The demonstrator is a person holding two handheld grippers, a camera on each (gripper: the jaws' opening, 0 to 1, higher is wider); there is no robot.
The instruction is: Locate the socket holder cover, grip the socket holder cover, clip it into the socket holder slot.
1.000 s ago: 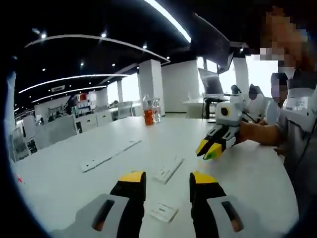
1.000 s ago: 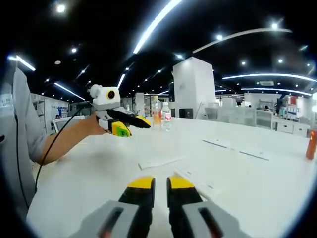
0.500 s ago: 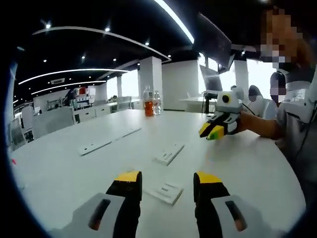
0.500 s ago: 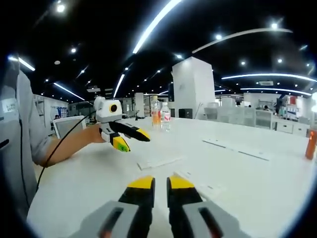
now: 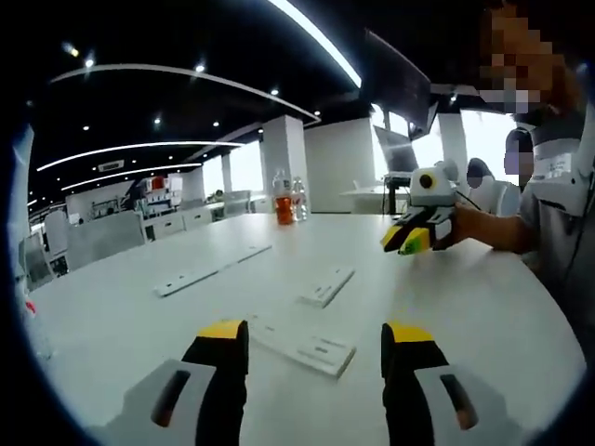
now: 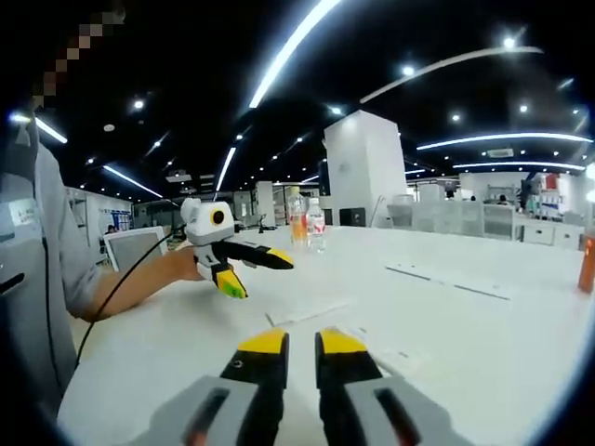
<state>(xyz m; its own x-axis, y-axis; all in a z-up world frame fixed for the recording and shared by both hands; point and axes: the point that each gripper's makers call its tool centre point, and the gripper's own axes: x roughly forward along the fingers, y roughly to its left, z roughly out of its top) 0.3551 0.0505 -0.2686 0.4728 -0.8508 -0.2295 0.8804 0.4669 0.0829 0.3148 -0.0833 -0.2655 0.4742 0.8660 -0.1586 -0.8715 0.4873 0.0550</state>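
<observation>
Socket holder cover [image 5: 319, 351] flat on desk [image 5: 483, 316], just ahead of left tool [image 5: 316, 342], jaws wide apart, nothing held. Step judged: locating, approach. Next: lower, straddle cover, close. Right tool [image 6: 297, 340] jaws nearly together, empty. Longer plate [image 5: 326, 286] beyond; bottles [image 5: 291, 201] far. Path unobstructed.

The orange bottle [image 6: 585, 266] is cut off by the right gripper view's edge.

1. Round white table [image 5: 483, 316]: bare matte top.
2. Orange-filled plastic bottle [image 5: 283, 198] and clear plastic bottle [image 5: 299, 197]: upright, side by side, at the table's far edge.
3. White square pillar [image 6: 364, 165]: behind the bottles.
</observation>
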